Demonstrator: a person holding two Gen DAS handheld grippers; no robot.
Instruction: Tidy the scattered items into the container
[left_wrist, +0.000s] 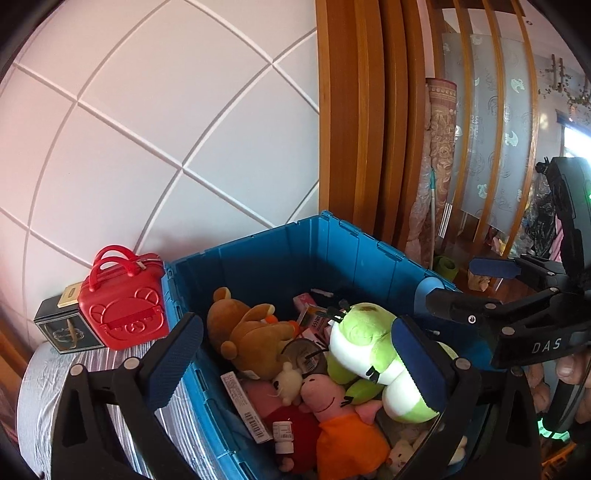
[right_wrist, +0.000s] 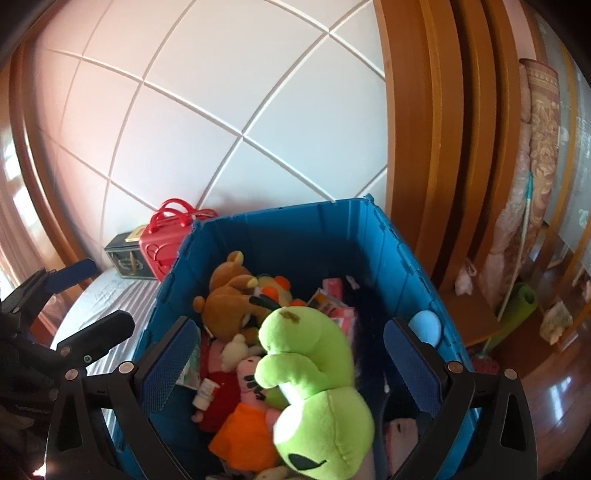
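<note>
Now both the left gripper (left_wrist: 295, 365) and right gripper (right_wrist: 291, 369) stand wide, released, holding nothing. Perched atop the heap in the blue bin (right_wrist: 295, 236), the green plush (right_wrist: 314, 369) might roll out if bumped.

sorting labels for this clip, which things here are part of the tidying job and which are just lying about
Part of the job:
- blue crate
- green plush in it
- brown bear
- pink pig plush

Lying about:
- red case beside the crate
- dark box
- rolled rug

A home bedroom. A bed (left_wrist: 48, 373) with striped sheet meets a padded wall (left_wrist: 147, 110). A toy-filled crate (left_wrist: 295, 251) and a wooden screen (left_wrist: 369, 110) stand nearby.
</note>
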